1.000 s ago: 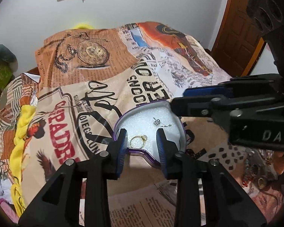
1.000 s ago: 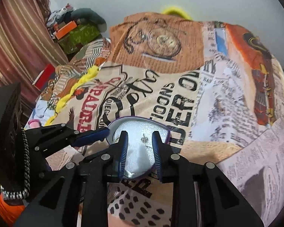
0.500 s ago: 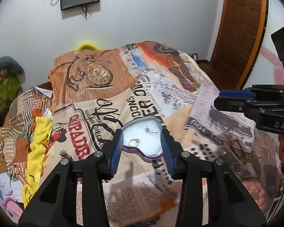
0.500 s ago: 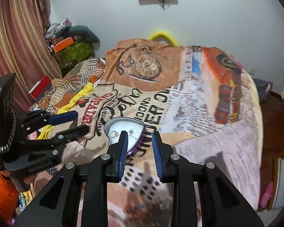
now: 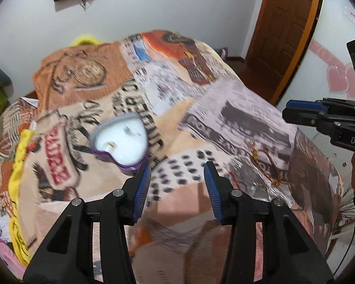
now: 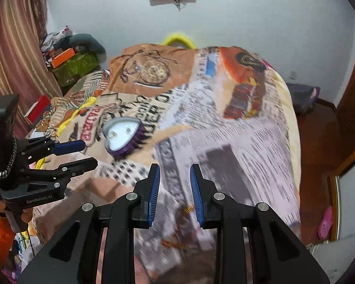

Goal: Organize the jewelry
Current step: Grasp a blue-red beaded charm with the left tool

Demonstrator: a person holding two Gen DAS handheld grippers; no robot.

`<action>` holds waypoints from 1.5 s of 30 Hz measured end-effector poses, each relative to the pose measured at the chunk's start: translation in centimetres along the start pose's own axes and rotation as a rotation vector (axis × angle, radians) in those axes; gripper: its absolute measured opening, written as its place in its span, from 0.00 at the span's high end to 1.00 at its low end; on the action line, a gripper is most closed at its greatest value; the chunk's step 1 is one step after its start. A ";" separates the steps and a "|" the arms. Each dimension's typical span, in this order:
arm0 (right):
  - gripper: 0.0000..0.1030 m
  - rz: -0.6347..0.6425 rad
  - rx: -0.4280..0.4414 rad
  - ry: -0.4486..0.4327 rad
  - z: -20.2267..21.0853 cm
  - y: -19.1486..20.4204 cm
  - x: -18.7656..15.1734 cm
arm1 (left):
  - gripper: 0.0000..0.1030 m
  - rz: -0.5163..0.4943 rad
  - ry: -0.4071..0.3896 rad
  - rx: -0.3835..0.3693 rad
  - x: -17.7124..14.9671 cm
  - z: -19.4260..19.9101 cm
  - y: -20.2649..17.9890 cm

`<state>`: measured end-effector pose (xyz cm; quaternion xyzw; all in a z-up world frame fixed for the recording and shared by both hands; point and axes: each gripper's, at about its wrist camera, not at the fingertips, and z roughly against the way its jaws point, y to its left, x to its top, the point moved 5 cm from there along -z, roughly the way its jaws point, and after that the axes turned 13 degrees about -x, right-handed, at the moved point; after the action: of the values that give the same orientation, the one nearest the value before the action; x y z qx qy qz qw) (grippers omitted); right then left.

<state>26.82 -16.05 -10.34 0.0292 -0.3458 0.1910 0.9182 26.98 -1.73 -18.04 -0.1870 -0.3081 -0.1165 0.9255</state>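
1. Purple-rimmed and heart-shaped, a jewelry box (image 5: 120,142) is being shown left of centre in the left wrist view, resting on a printed bedspread (image 5: 224,108); a gold ring (image 5: 111,144) and a second small piece, blurred, are lying on its white lining.
2. Both tools are being held above the bed, well apart from the box: the left gripper (image 5: 176,184) with jaws wide apart and empty, the right gripper (image 6: 174,184) with jaws parted and empty.
3. A beaded bracelet (image 5: 266,165) is being left loose on the bedspread, right of centre.
4. Judged from this, a next pickup is being lined up; a low, careful pinch on the thin strand is being called for.
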 end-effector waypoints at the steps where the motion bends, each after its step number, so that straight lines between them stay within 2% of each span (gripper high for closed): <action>1: 0.77 -0.006 -0.005 0.010 -0.2 -0.5 -0.5 | 0.56 -0.001 0.011 -0.007 -0.2 -0.5 -0.3; 7: 0.77 -0.044 -0.023 0.062 -1.6 -3.0 -2.6 | 0.56 0.008 0.065 -0.038 -1.3 -2.9 -1.3; 14: 0.77 -0.065 0.023 0.115 -4.1 -3.4 -3.7 | 0.59 -0.001 0.105 -0.071 -2.4 -4.4 -1.8; 16: 0.77 -0.070 0.039 0.139 -5.1 -3.3 -3.9 | 0.66 -0.017 0.113 -0.062 -2.6 -4.6 -2.1; 19: 0.77 -0.063 0.043 0.173 -6.4 -2.8 -4.2 | 0.71 -0.033 0.117 -0.049 -2.8 -5.0 -2.2; 23: 0.77 -0.070 0.063 0.223 -7.9 -2.4 -4.5 | 0.84 -0.006 0.107 -0.065 -2.6 -5.4 -1.7; 26: 0.77 -0.056 0.055 0.212 -8.2 -2.3 -4.8 | 0.93 0.031 0.093 -0.080 -2.6 -5.4 -0.9; 30: 0.78 -0.065 0.060 0.188 -8.5 -2.4 -5.0 | 0.93 0.051 0.080 -0.102 -2.6 -5.3 -0.6; 31: 0.82 -0.071 0.063 0.183 -8.4 -2.6 -5.0 | 0.93 0.049 0.077 -0.101 -2.6 -5.3 -0.6; 42: 0.83 -0.066 0.071 0.150 -7.2 -2.2 -4.1 | 0.93 0.057 0.014 -0.096 -1.9 -3.1 -0.4; 43: 0.85 -0.064 0.072 0.142 -6.9 -2.1 -3.9 | 0.94 0.056 0.006 -0.095 -1.8 -2.7 -0.3; 44: 0.96 -0.063 0.072 0.135 -6.7 -2.0 -3.6 | 0.94 0.055 -0.001 -0.093 -1.6 -2.4 -0.3; 45: 0.99 -0.058 0.075 0.131 -6.3 -1.9 -3.4 | 0.94 0.053 -0.008 -0.091 -1.5 -2.0 -0.3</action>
<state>29.12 -17.78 -17.16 0.0611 -0.2765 0.1785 0.9423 26.80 -2.70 -20.37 -0.2377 -0.3011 -0.1050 0.9175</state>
